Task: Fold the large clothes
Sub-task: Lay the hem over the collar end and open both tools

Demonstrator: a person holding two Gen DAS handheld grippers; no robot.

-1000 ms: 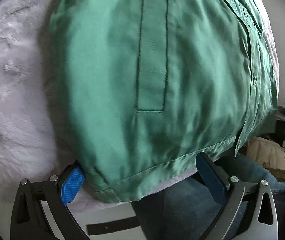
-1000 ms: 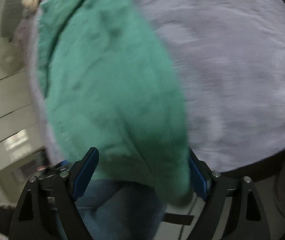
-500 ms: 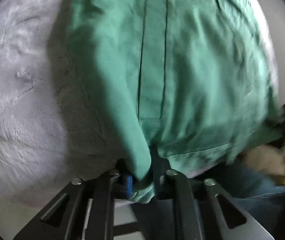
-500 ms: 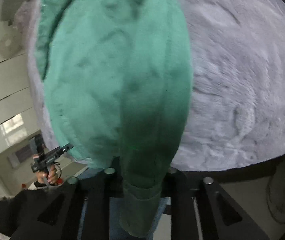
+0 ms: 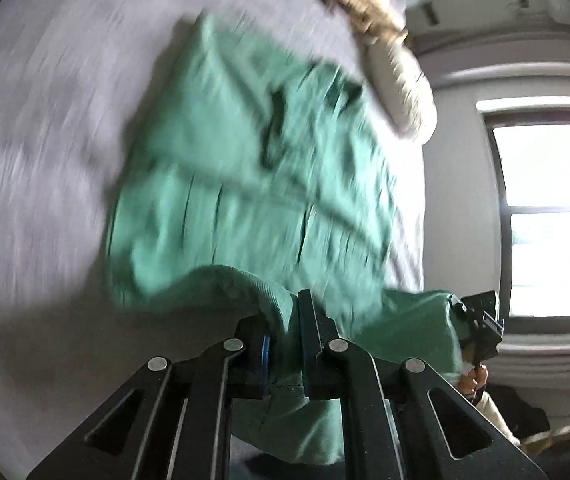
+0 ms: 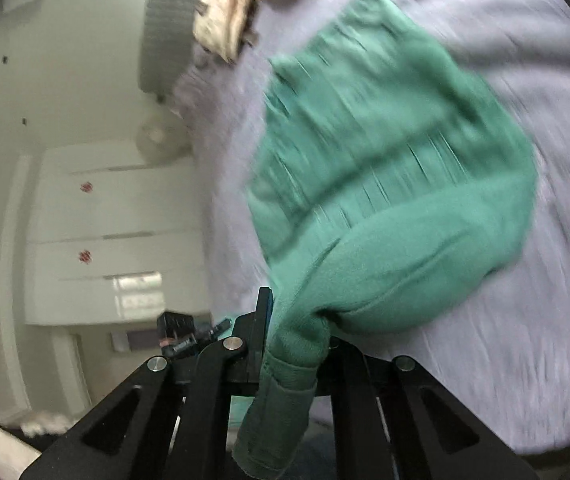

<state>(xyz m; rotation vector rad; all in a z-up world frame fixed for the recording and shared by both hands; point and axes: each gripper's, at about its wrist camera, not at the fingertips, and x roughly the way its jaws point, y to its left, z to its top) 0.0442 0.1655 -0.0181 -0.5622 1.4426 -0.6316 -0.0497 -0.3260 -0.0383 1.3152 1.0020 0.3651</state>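
Covering the scene is a grey blanket (image 5: pixel 45 160), with the green shirt (image 5: pixel 245 184) spread on it, its near edge lifted. Left gripper (image 5: pixel 285 336) and right gripper (image 6: pixel 293 344) each pinch a corner of that edge.

I count one green garment (image 5: pixel 253 184), one pale grey fuzzy bed cover (image 5: pixel 45 152) beneath it, one beige bundle of cloth (image 5: pixel 401 80) at its far end, one window (image 5: pixel 557 216), two red marks (image 6: pixel 85 222) on the white cupboard, and my two grippers, left (image 5: pixel 285 340) and right (image 6: pixel 293 340).
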